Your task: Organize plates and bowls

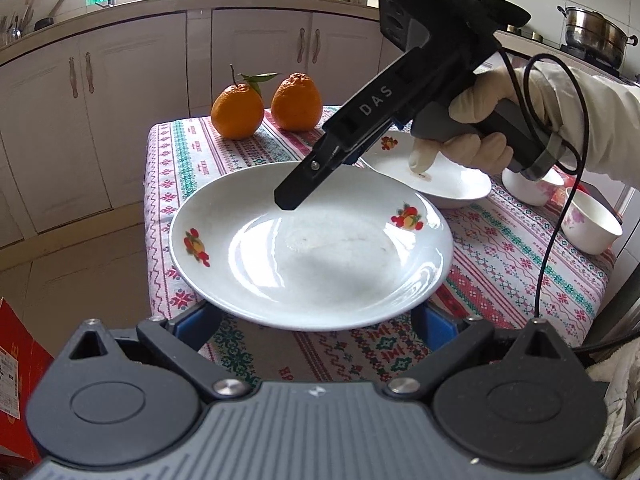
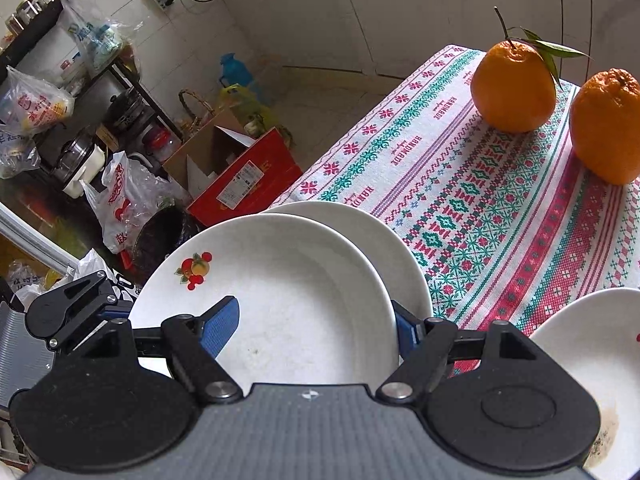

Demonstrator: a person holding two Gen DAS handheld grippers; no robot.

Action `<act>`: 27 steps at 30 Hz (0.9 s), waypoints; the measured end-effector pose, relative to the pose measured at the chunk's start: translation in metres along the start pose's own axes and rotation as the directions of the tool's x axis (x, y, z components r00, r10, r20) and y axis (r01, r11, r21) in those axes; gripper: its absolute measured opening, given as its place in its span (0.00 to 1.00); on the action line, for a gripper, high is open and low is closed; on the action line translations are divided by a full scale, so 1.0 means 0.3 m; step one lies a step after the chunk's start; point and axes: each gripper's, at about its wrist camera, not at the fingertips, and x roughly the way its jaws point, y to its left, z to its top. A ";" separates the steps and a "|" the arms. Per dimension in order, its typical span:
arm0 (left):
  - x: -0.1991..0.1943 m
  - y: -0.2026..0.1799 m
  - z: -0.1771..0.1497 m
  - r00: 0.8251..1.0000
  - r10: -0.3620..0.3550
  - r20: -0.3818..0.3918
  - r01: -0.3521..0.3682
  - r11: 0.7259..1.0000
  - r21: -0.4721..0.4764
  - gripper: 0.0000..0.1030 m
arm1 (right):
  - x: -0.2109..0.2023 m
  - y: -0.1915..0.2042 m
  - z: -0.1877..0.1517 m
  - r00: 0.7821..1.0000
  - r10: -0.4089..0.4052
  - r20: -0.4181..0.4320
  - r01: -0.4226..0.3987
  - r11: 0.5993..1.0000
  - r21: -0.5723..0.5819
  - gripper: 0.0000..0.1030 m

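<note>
A big white plate [image 1: 312, 256] with little fruit pictures sits near the left edge of the tabletop [image 1: 500, 264]. The right wrist view shows a second plate [image 2: 372, 240] just under it, pushed a bit toward the two oranges [image 1: 236, 112]. I cannot tell if the top one lies flat on it or is lifted a little.

The left tool [image 1: 316, 316] is spread wide. Its two tips go under the near rim of the big white plate, so they are hidden, and I cannot tell if they touch it.

The right tool [image 2: 314, 328] is spread wide too and pinches nothing. One blue pad [image 2: 222, 326] is over the inside of the big white plate and the other is just outside the rim.

A dirty plate [image 1: 440, 184] waits beside the gloved hand. Two small bowls [image 1: 592, 228] stand near the right edge of the tabletop.

The plates look hard, smooth and shiny, so I think they will be slippery and would break if dropped (the floor is right there past the tabletop edge). They do not bend, so a firm pinch on the rim should hold, with one pad on top and one below. The rim is the only thin part to grab, and the middle is too wide and flat. A plate held by one side will want to tip, so holding it on two sides feels safer. The small bowls look lighter, and a pinch on the wall near the top should do.
</note>
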 end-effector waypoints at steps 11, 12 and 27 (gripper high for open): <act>0.009 0.002 0.006 1.000 0.004 -0.002 -0.004 1.000 0.011 0.98 | -0.007 -0.012 -0.005 1.000 -0.006 0.004 0.006 1.000 0.011 0.80; 0.009 0.003 0.006 1.000 0.004 -0.001 -0.004 1.000 0.011 0.98 | -0.012 -0.012 -0.007 1.000 -0.006 0.005 0.006 1.000 0.012 0.80; 0.017 0.017 -0.002 1.000 0.016 0.011 -0.016 1.000 0.011 0.97 | -0.070 -0.015 -0.035 0.999 -0.014 0.032 0.013 0.999 0.037 0.80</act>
